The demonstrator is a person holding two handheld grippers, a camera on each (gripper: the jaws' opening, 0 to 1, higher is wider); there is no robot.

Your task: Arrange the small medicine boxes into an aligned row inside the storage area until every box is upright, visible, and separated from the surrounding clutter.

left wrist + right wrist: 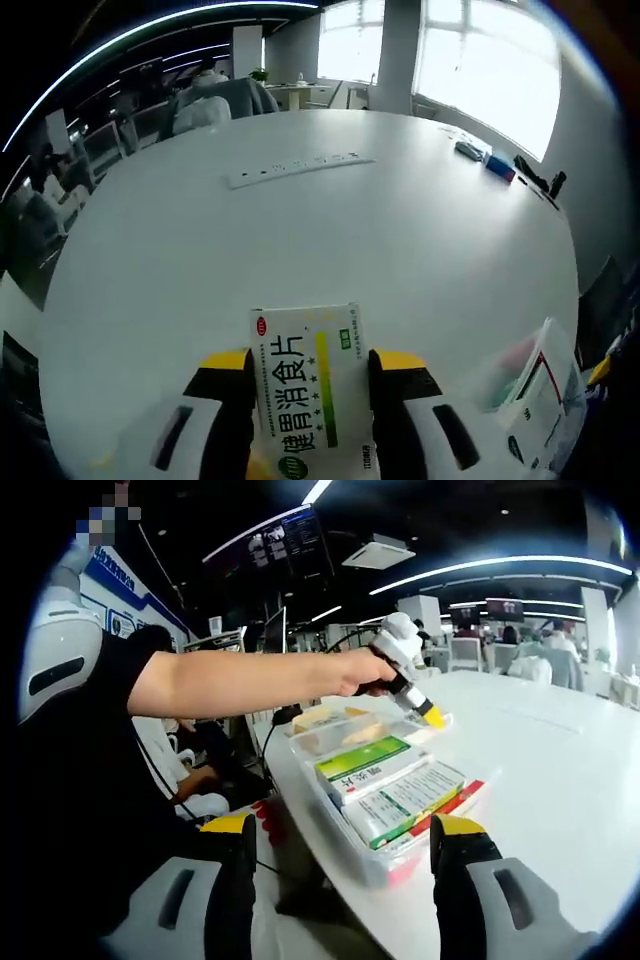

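My left gripper [312, 360] is shut on a white medicine box [308, 395] with a green and yellow stripe and large green print, held just above the white table [300, 240]. In the right gripper view, a person's hand holds that left gripper [432, 716] over the far end of a clear storage bin [300, 770]. Several boxes lie in the bin, among them a green-topped box [365, 763] and a white box [405, 798] with a red edge. My right gripper [345, 830] stands open before the bin's near end, with nothing between its jaws.
The same clear bin [535, 390] shows at the lower right of the left gripper view. A white power strip [300, 168] lies across the far table, and small blue and dark items [500, 165] sit near the right edge. The person's arm [240, 685] reaches over the table edge.
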